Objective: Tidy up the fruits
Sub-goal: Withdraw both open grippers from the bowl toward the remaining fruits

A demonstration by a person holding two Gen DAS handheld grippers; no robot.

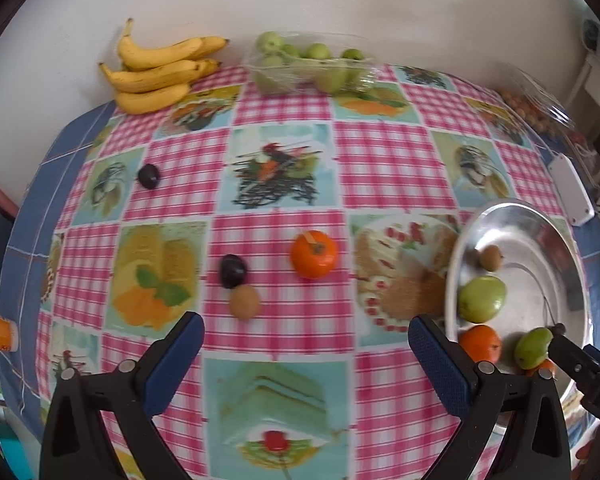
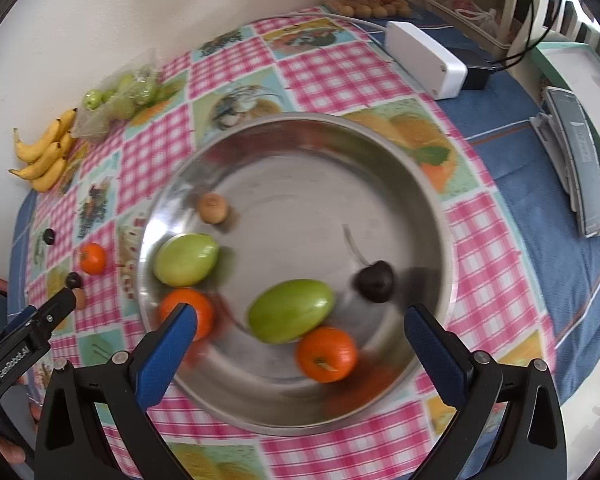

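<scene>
Seen from the left tool [image 1: 306,344], held wide and empty, the loose kiwi [image 1: 245,301] and plum [image 1: 233,271] are found at 11 o'clock on the counter [image 1: 384,168], nearer than to the wide, empty right tool [image 2: 300,330] over the bowl [image 2: 440,216].

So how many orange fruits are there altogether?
3: two round orange fruits inside the shiny metal bowl, near its front edge, and one on the checked tablecloth. A far tray may hide more.
</scene>
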